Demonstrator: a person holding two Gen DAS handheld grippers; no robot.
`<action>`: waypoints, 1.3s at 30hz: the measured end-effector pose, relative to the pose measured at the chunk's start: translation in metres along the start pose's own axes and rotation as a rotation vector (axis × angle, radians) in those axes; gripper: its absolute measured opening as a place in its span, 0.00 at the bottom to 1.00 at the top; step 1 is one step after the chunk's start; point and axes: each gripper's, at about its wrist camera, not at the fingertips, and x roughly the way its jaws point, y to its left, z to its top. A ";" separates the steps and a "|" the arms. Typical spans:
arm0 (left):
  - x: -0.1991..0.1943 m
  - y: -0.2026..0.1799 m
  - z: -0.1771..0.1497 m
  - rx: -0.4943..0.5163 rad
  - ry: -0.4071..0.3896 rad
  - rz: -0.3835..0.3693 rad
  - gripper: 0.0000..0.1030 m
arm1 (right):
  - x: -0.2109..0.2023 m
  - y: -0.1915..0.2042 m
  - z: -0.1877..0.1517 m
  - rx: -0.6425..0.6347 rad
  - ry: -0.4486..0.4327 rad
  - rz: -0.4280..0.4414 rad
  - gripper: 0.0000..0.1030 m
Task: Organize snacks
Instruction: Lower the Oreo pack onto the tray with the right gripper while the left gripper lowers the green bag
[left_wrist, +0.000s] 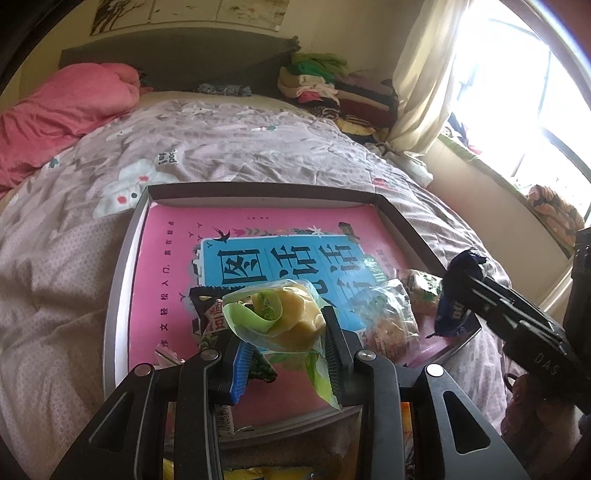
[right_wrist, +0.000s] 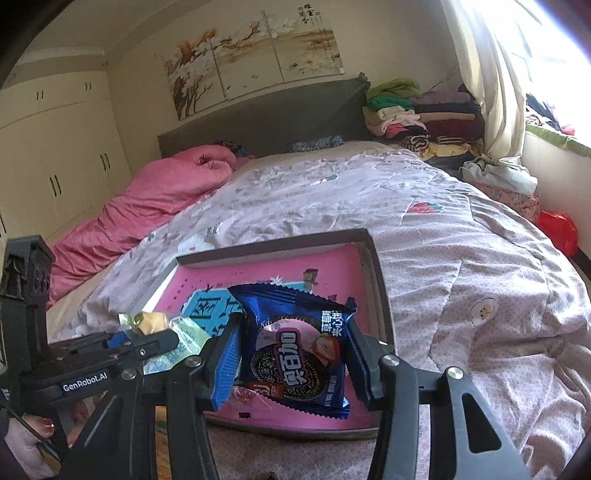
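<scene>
Snack packets (left_wrist: 391, 314) in pink-lined box (left_wrist: 258, 190)

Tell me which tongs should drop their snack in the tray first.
Left, probably: the left tongs hold the yellow pastry over the tray's middle; the right tongs hold the Oreo pack near its edge.

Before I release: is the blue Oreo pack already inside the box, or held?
Held: the right gripper pinches the blue Oreo pack by its sides, above the shallow box.
</scene>
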 end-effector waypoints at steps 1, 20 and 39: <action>0.000 0.000 0.000 0.000 0.001 -0.002 0.35 | 0.001 0.001 0.000 -0.003 0.004 0.000 0.50; -0.002 0.001 -0.001 0.001 0.014 -0.006 0.35 | 0.015 0.010 -0.010 -0.057 0.072 0.008 0.50; -0.004 0.008 -0.003 -0.014 0.015 -0.007 0.35 | 0.020 0.016 -0.019 -0.073 0.120 0.043 0.50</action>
